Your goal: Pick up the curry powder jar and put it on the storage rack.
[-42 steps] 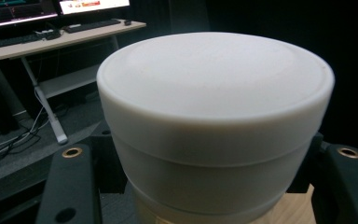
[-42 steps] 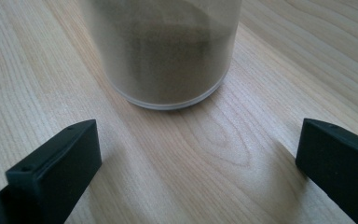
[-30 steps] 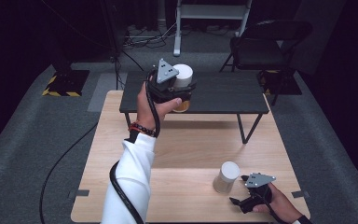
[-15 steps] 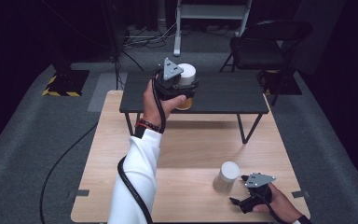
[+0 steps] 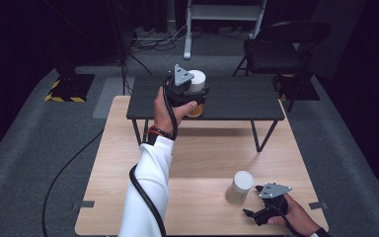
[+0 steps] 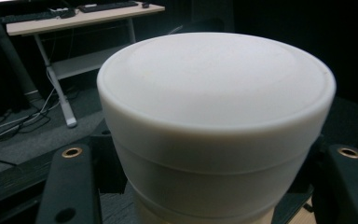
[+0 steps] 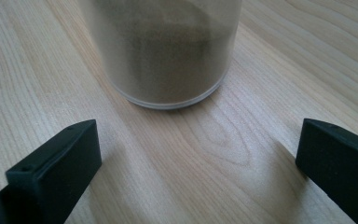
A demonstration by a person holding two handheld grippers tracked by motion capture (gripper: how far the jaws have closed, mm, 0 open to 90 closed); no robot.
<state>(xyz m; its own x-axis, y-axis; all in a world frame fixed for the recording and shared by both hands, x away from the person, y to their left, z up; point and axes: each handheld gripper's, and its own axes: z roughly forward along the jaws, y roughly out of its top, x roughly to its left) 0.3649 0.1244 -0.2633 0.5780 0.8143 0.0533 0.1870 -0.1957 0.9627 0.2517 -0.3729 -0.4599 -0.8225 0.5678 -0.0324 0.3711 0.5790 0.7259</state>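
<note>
The left gripper (image 5: 191, 94) is clamped around a white-lidded jar (image 5: 196, 79) with amber contents, held just over the near edge of the dark raised shelf (image 5: 237, 101) at the far side of the wooden table (image 5: 202, 148); whether its base touches the shelf I cannot tell. Near the table's front edge the right gripper (image 5: 249, 200) rests with jaws spread wide and empty, just short of a second jar (image 5: 240, 187) of brownish powder. I judge the work half done: one jar nearly placed, the other not yet picked up.
</note>
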